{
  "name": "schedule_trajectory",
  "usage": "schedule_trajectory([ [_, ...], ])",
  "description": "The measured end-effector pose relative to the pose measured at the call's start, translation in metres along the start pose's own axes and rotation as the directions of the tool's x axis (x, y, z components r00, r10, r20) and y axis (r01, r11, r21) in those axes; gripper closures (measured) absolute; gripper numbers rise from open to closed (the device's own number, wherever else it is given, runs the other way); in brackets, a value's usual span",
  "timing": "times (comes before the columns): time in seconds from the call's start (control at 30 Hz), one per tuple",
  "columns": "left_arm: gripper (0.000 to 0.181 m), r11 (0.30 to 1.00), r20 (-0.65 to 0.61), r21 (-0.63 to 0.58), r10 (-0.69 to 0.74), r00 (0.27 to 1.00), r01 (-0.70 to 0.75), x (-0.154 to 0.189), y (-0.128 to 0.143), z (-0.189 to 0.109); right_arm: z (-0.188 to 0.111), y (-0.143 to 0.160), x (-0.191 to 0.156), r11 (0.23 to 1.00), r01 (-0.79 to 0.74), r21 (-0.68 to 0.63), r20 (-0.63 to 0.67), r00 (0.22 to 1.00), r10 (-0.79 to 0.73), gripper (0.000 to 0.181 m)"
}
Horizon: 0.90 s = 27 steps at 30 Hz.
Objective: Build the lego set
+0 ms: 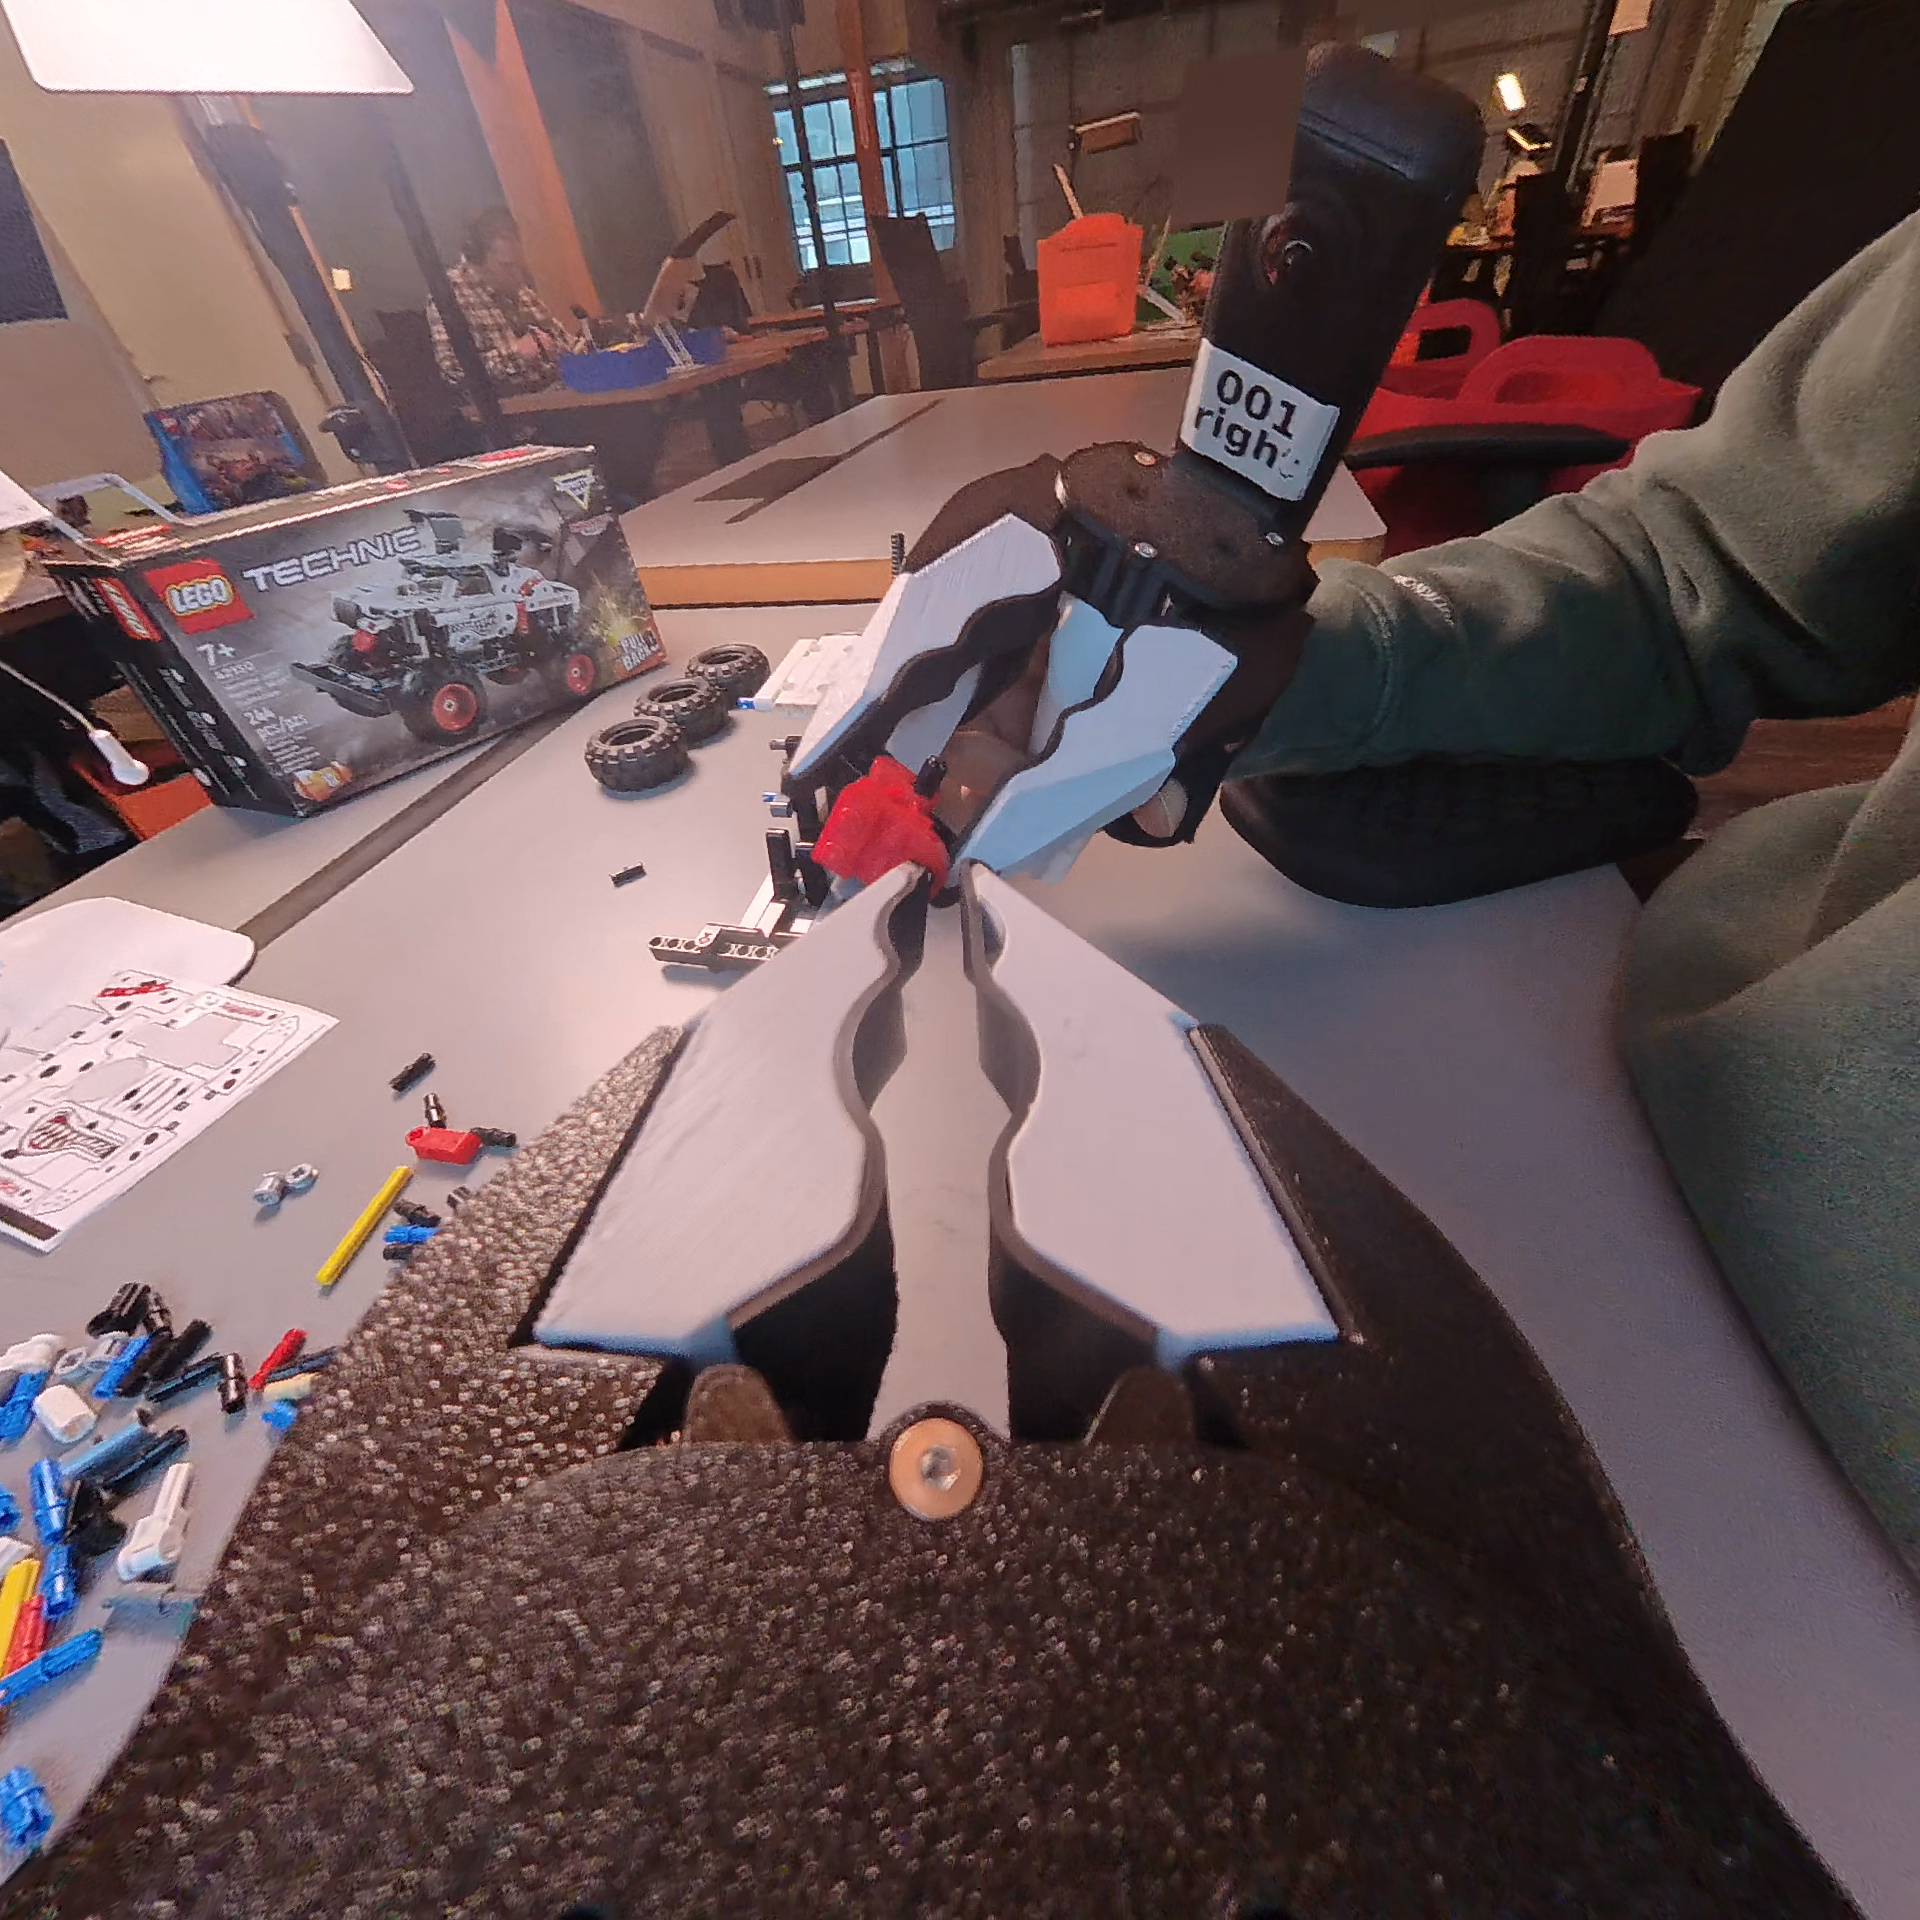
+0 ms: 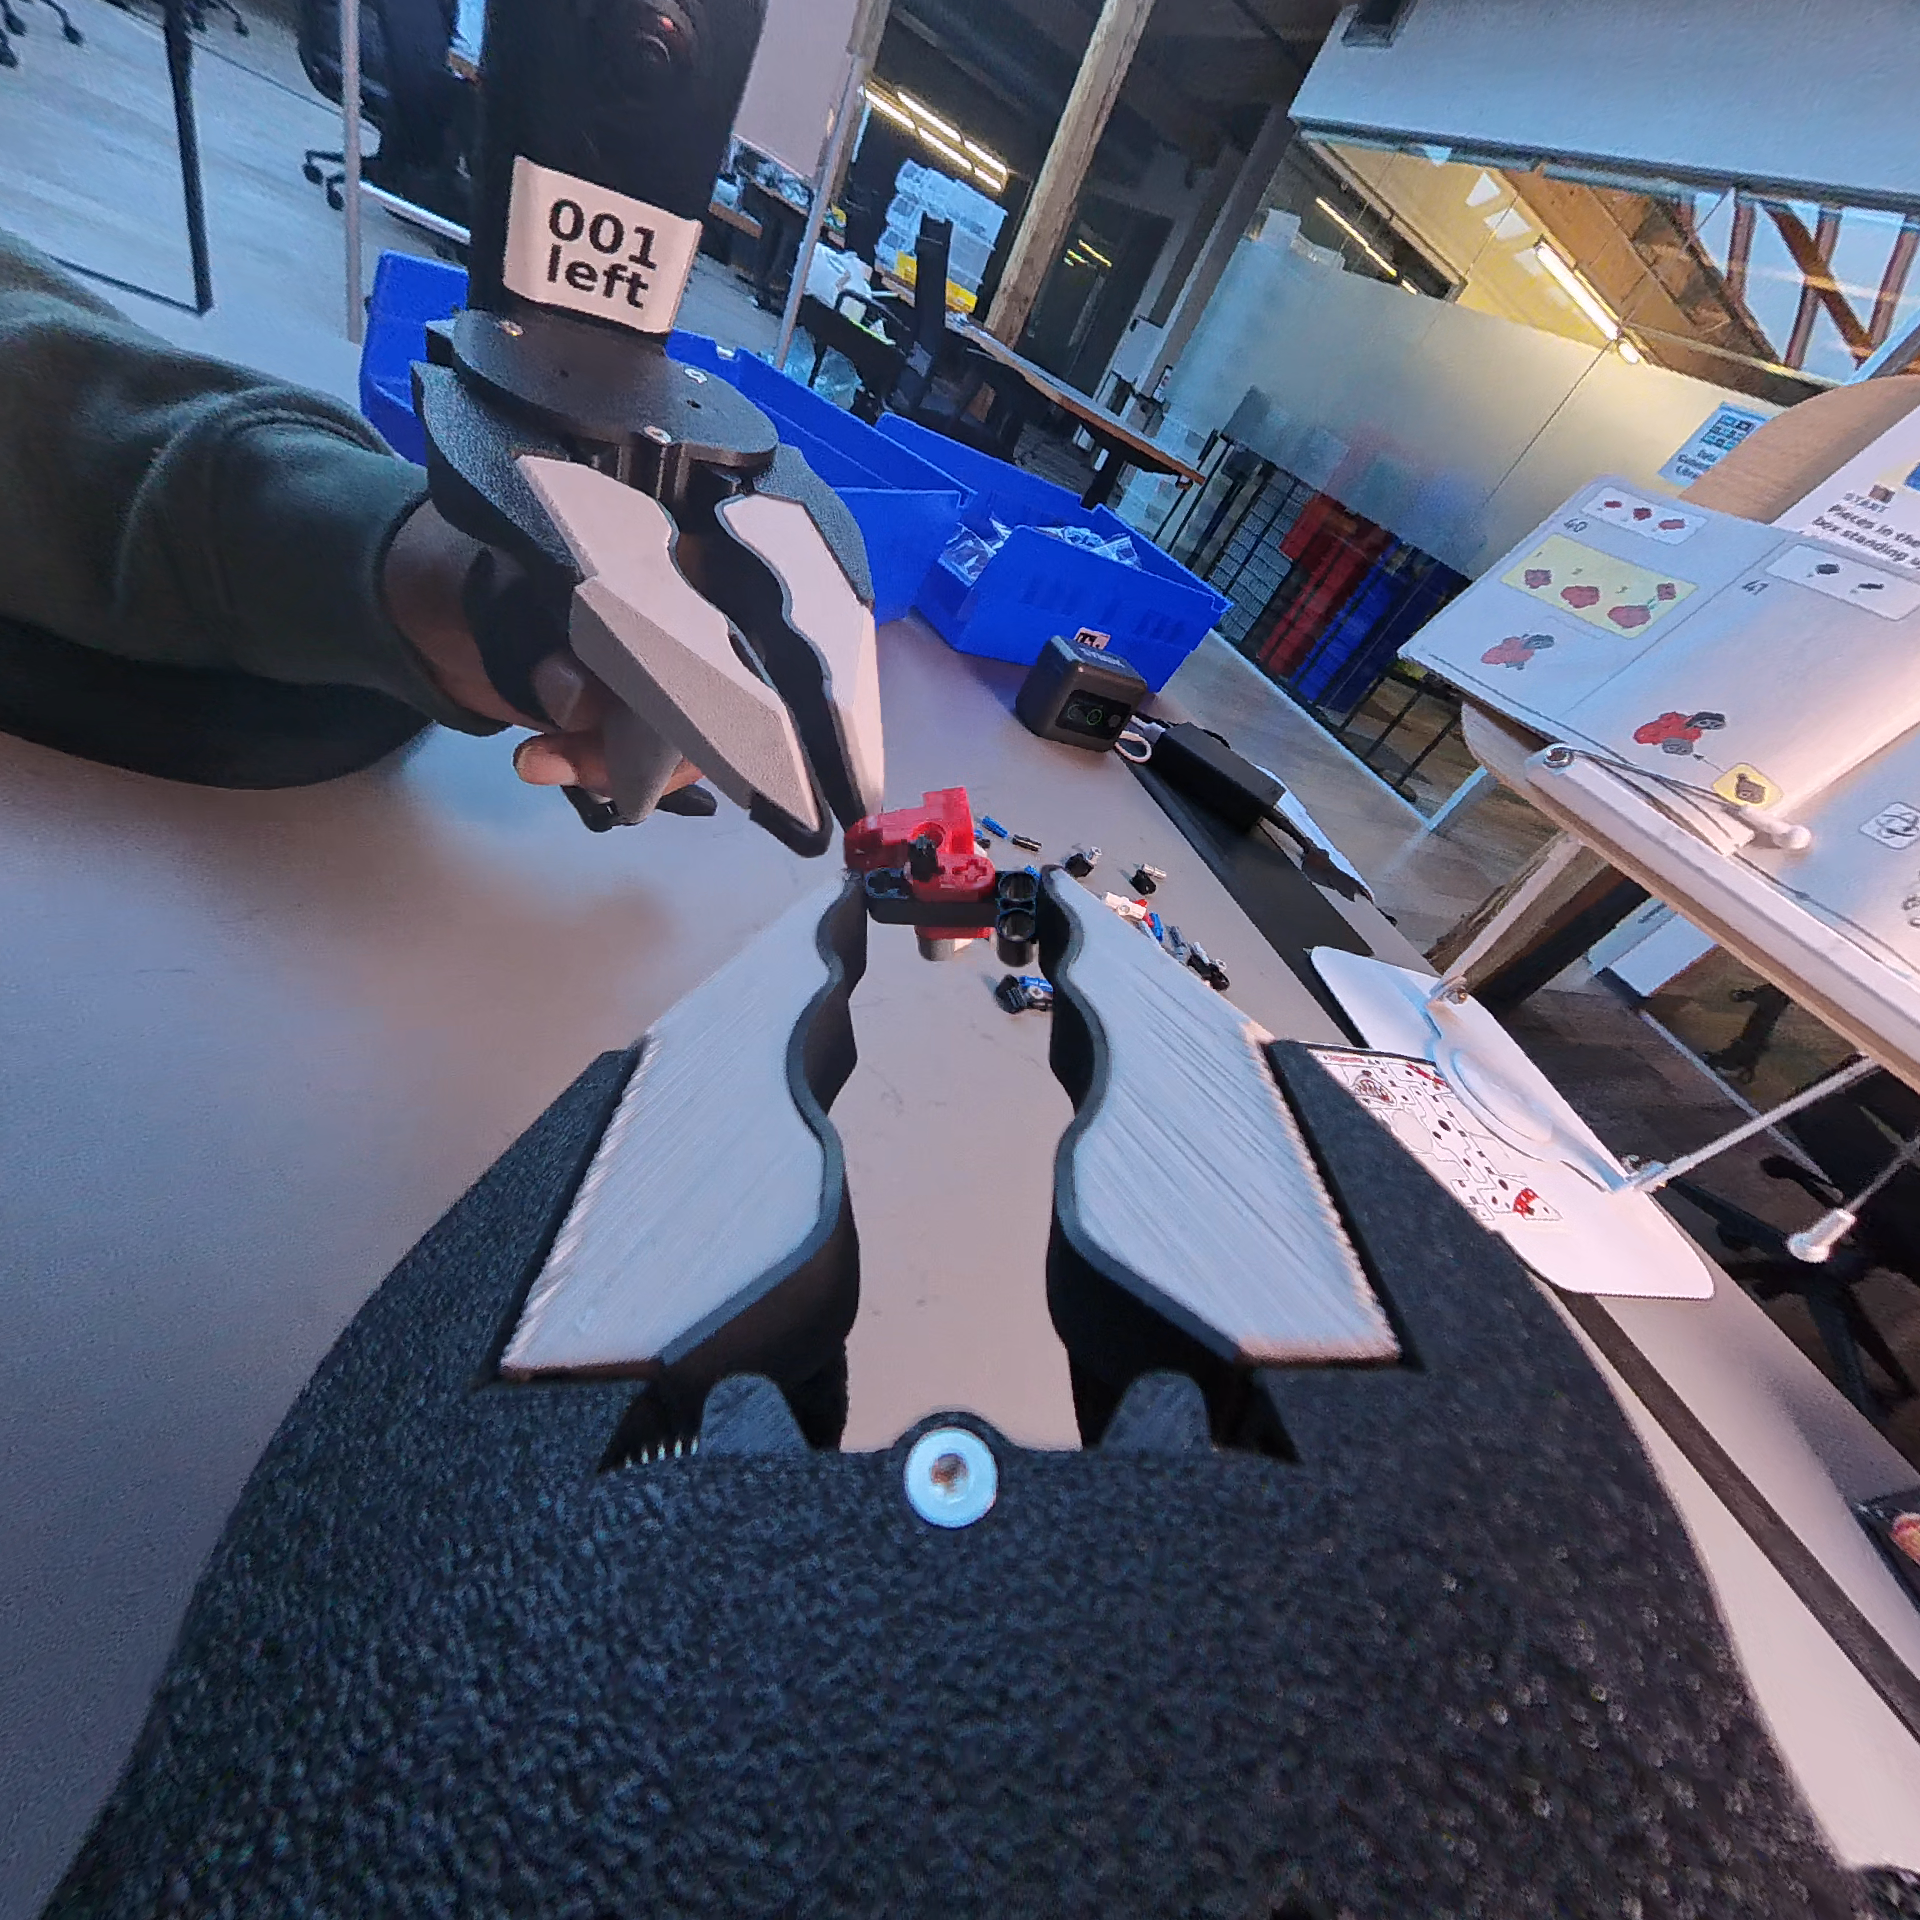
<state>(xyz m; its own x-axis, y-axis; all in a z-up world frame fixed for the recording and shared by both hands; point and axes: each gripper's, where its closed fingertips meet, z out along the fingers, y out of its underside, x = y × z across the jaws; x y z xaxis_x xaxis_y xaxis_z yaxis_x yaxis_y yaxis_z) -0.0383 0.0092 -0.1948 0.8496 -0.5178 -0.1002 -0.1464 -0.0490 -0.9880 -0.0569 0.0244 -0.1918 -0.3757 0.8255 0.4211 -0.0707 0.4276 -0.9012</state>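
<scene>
A small red and black assembly (image 2: 935, 873) hangs above the grey table (image 1: 1351, 1039), a short black pin (image 2: 921, 854) standing up from it. Three black tyres (image 1: 675, 717) lie in a row beside the set's box (image 1: 353, 634). Loose blue, black, red and yellow pieces (image 1: 94, 1455) lie scattered near the table's left edge.

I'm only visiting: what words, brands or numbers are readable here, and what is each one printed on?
I don't quote writing; these things carry it:
White label on the far black handle, left wrist view: clear.
Second white label on the far handle, right wrist view: clear.
Toy box: logos and numbers, clear.
Sticker sheet: too small.
Open instruction booklet: step numbers, small print partly cut off.
Distant blue sign: blurred.
</scene>
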Motion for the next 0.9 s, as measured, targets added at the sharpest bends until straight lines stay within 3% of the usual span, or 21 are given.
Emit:
schedule_trajectory([
  [0.23,0.178,1.000,0.020,-0.007,0.010,1.000,-0.010,-0.002,0.001,0.000,0.000,0.001,-0.001,1.000,0.012,0.003,0.000,1.000,-0.012,0.149],
  [0.33,0.162,1.000,0.048,-0.006,0.011,0.999,-0.011,-0.007,0.001,-0.001,0.002,0.003,-0.002,1.000,0.017,-0.011,0.001,1.000,-0.017,0.149],
  [0.5,0.162,1.000,0.039,-0.027,0.016,0.999,-0.015,-0.006,0.004,-0.001,0.002,0.005,-0.004,0.999,0.023,-0.028,0.017,1.000,-0.023,0.149],
  [0.63,0.151,0.998,0.040,-0.055,0.044,0.998,-0.042,-0.004,0.008,0.002,0.002,0.008,-0.002,0.999,0.013,-0.050,0.004,1.000,-0.013,0.149],
  [0.73,0.164,0.997,0.056,-0.067,0.042,0.998,-0.038,-0.007,0.011,0.002,0.002,0.008,-0.006,0.998,0.029,-0.052,0.026,0.999,-0.028,0.149],
  [0.9,0.165,0.996,0.007,-0.075,0.043,0.999,-0.042,-0.002,0.014,0.001,-0.002,0.007,-0.013,0.998,0.037,-0.043,0.088,0.996,-0.033,0.149],
])
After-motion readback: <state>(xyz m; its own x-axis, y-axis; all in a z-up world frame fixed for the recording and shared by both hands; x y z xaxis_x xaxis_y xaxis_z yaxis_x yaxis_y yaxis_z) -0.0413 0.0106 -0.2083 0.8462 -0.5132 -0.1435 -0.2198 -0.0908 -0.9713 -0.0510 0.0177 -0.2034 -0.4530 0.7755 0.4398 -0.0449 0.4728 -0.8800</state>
